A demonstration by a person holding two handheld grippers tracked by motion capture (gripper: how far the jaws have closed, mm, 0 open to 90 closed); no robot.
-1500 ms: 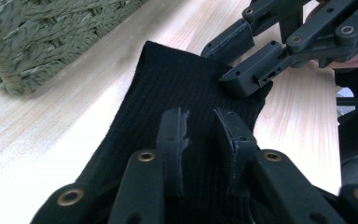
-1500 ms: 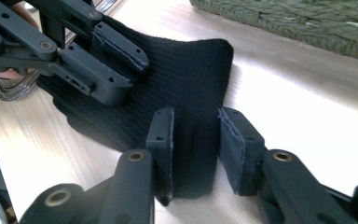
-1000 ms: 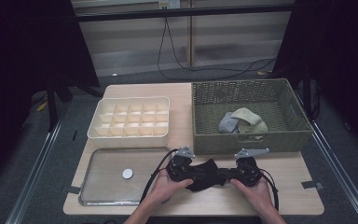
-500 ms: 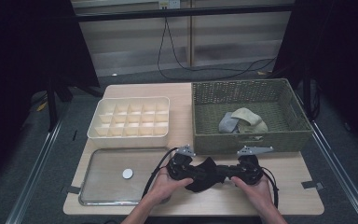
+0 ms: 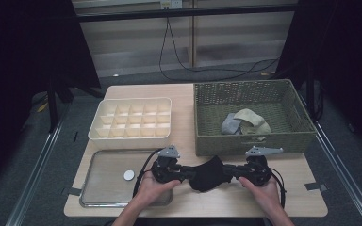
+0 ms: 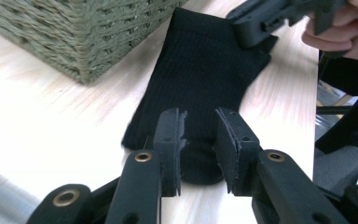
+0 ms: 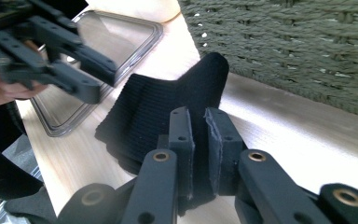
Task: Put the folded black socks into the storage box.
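Note:
A black sock [image 5: 207,173] lies on the wooden table near its front edge, between my two grippers. My left gripper [image 5: 185,173] hovers at the sock's left end. In the left gripper view its jaws [image 6: 199,126] stand apart over the sock [image 6: 200,70] without pressing it; they have just been opening. My right gripper [image 5: 233,172] is shut on the sock's right end. The right gripper view has the fabric [image 7: 154,107] pinched between its pads [image 7: 199,121], and the left gripper [image 7: 81,79] raised above the sock's far end.
A green wicker basket [image 5: 250,141] stands right behind the sock, with grey and beige folded socks [image 5: 245,122] inside. A cream divided box [image 5: 131,120] sits at the back left. A shallow clear tray [image 5: 103,188] holding a small white disc [image 5: 129,175] lies at the front left.
My left gripper has drawn back to the left and lifted a little, its jaws widening off the sock. The right gripper has stayed put, still gripping the sock.

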